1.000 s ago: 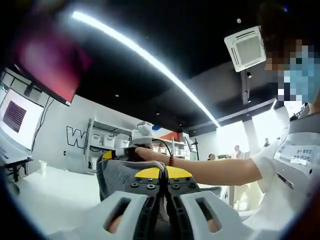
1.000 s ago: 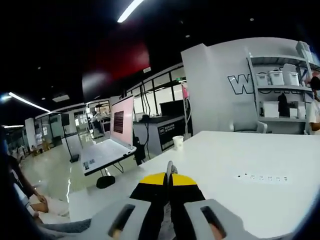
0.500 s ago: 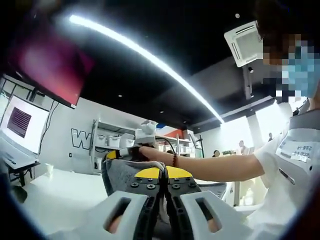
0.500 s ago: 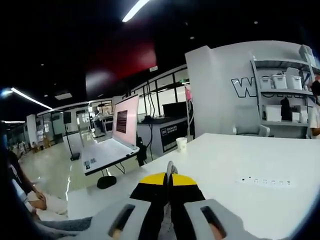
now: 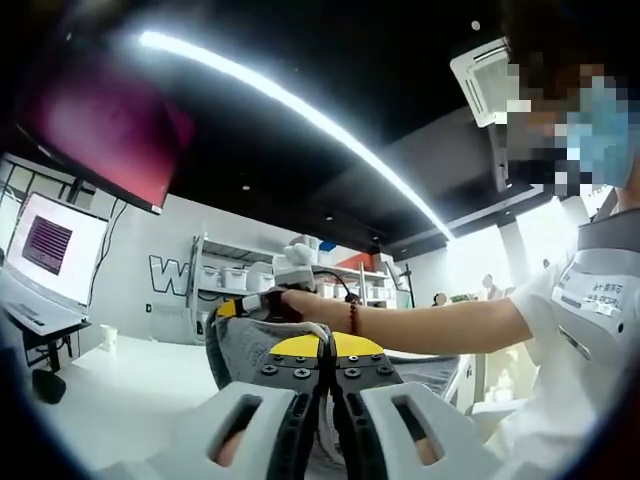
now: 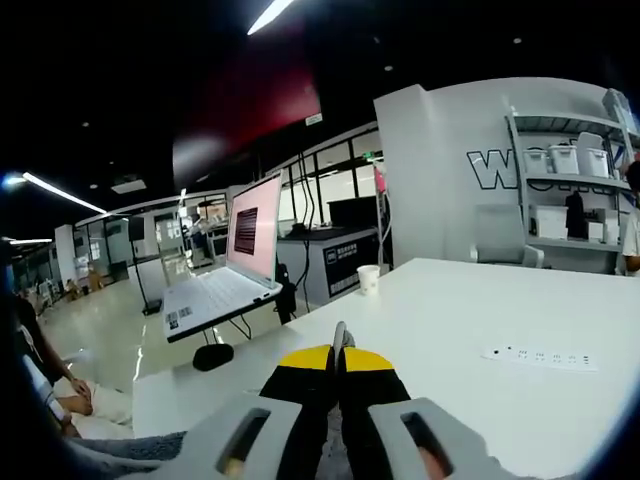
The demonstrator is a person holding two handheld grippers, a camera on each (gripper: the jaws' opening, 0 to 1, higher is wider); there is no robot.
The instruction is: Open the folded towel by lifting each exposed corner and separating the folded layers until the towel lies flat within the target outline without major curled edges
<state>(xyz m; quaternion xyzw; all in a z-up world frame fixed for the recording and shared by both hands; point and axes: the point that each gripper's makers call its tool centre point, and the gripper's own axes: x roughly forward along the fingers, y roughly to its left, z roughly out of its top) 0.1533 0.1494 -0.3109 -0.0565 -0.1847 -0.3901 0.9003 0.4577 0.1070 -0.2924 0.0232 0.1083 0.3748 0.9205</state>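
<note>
Left gripper view: the left gripper (image 5: 325,352) is clamped on the grey woven towel (image 5: 245,350), held up above the white table (image 5: 130,385); beyond, the right gripper (image 5: 255,305) pinches its far edge. Judged mid-unfolding; next, spread and lower it flat.

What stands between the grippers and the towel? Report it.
Nothing visible does. In the left gripper view, the left gripper is shut on the grey towel, held up off the white table, with the right gripper at its far edge. In its own view, that gripper's jaws pinch grey cloth too.
</note>
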